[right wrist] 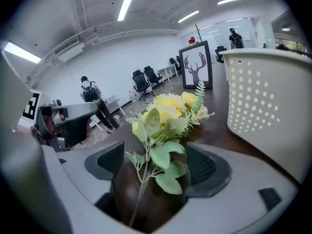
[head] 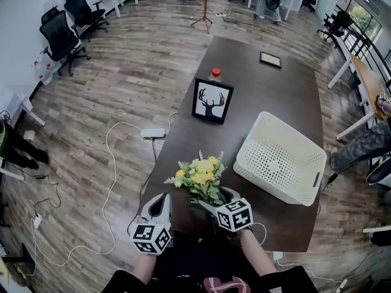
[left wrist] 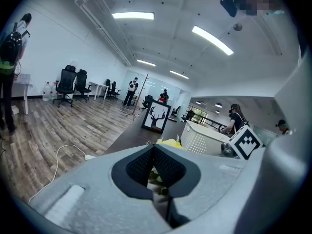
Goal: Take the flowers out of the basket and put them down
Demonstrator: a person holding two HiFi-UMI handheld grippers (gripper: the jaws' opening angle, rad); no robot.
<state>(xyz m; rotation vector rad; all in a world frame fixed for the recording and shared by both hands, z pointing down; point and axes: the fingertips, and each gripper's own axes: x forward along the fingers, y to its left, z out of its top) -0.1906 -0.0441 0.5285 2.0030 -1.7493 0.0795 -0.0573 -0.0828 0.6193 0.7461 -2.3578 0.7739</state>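
Note:
A bunch of yellow flowers [head: 201, 177] with green leaves lies on the dark table [head: 269, 96], just left of the white perforated basket [head: 281, 157]. My right gripper [head: 221, 198] is at the stem end. In the right gripper view its jaws stand wide open around the stem and leaves [right wrist: 146, 167]; the pads [right wrist: 201, 165] do not press on them. The blooms [right wrist: 168, 113] point away, with the basket [right wrist: 263, 91] to the right. My left gripper [head: 160, 201] hangs beside the table's front left edge, its jaws [left wrist: 155, 167] closed on nothing.
A framed deer picture [head: 212, 101] stands mid-table with a red-capped bottle [head: 215, 73] behind it and a small dark frame [head: 270, 59] further back. A power strip [head: 153, 133] and white cables lie on the wood floor at left. Office chairs [head: 64, 35] stand far left.

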